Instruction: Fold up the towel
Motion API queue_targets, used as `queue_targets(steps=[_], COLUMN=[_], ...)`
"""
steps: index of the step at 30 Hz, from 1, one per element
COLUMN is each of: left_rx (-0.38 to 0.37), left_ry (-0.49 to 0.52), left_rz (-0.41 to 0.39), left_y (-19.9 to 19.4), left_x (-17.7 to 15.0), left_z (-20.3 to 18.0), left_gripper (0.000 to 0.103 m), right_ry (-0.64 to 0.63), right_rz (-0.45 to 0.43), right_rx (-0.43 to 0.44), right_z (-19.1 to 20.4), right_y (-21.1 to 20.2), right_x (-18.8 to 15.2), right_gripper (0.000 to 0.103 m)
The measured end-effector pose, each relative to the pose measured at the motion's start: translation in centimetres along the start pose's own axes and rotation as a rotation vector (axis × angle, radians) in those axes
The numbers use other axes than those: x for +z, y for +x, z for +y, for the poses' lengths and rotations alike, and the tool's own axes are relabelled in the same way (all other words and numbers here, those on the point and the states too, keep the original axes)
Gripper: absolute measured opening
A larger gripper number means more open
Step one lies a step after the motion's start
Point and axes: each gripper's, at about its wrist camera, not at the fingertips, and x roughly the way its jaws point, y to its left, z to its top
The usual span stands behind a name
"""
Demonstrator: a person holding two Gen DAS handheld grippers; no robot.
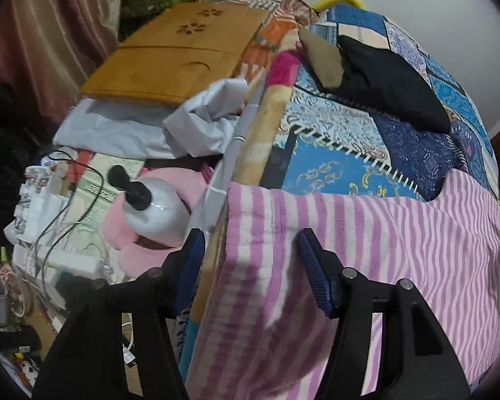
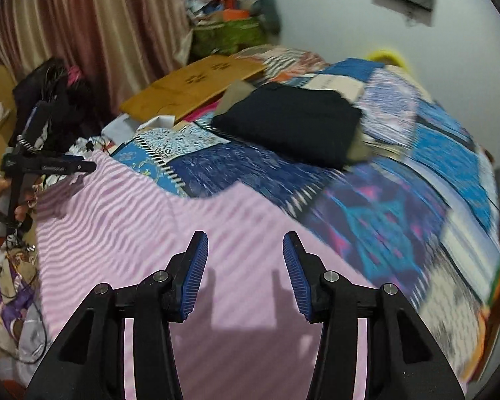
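A pink-and-white striped towel (image 1: pixel 400 250) (image 2: pixel 143 220) lies spread on a patchwork quilt (image 1: pixel 333 140) (image 2: pixel 400 206), its left edge hanging over the bed's side. My left gripper (image 1: pixel 250 236) is open above the towel's far left corner, the fabric showing between the blue pads without being pinched. My right gripper (image 2: pixel 244 236) is open too, hovering over the towel's near part and casting its shadow on it. In the right wrist view the left gripper (image 2: pixel 66 166) appears at the far left, held by a hand (image 2: pixel 3 188). That view is blurred.
A folded black garment (image 1: pixel 390 83) (image 2: pixel 293 123) lies on the quilt beyond the towel. A wooden lap tray (image 1: pixel 176 53) (image 2: pixel 190 83) rests at the bed's far left. Left of the bed stand a white pump bottle (image 1: pixel 156 206), cables, grey cloth (image 1: pixel 123 130) and clutter before a curtain (image 2: pixel 83 33).
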Motion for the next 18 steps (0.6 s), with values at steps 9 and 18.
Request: queue_targets(steps=[9,18], left_rx=[-0.041,0.055], left_ry=[0.022,0.070], left_rz=[-0.029,-0.124], left_y=[-0.2,-1.6], left_x=[-0.4,-0.1], left_z=[-0.3,-0.8], left_gripper=[0.040,0.013], right_ry=[-0.071,-0.084], right_rz=[0.203,0.109], right_rx=[0.071,0.051], right_z=[0.7,1.4], right_y=[9.3,8.3], right_x=[2.6,2.0], right_gripper=[0.049,0.009])
